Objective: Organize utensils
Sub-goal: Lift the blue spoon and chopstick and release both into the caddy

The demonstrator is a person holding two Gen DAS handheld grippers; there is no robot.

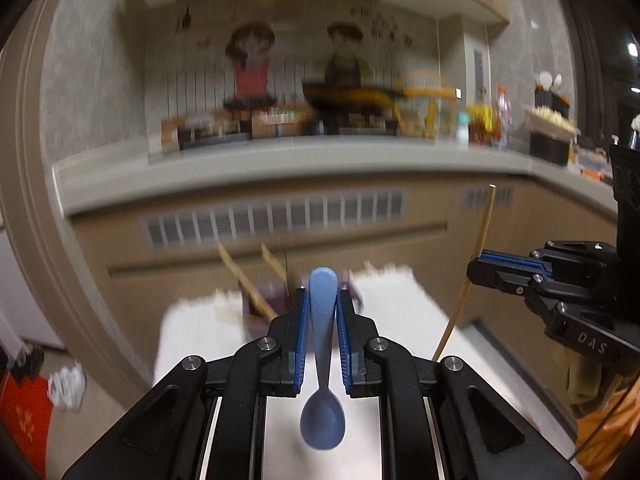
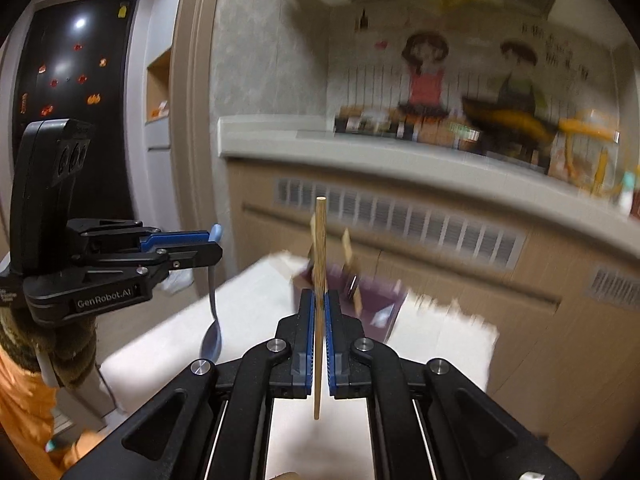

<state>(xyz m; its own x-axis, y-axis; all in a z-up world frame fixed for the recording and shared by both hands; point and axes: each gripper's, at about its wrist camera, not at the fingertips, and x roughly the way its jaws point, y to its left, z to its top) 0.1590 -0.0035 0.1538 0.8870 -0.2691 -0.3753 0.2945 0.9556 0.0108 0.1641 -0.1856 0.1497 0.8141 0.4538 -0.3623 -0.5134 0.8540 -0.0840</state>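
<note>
Background smeared by blur: counter (image 1: 280, 168), clutter on it and wall drawing unreadable. Purple holder (image 2: 376, 300) at far edge of white bench (image 2: 256, 312), half hidden behind fingers, wooden sticks in it blurred. Left gripper (image 1: 323, 312) pinching blue spoon (image 1: 322, 364) by handle, bowl hanging down above bench, handle tip poking up. Right gripper (image 2: 319, 312) pressed tight on chopstick (image 2: 319, 280), held upright, lower end clear of bench. Orange sleeve (image 2: 20, 400) cut off at frame edge.

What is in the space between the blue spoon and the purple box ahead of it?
Nothing: in the left wrist view, the blue spoon, held handle-up, has only bare white tabletop before the purple box. Blur hides anything small.
</note>
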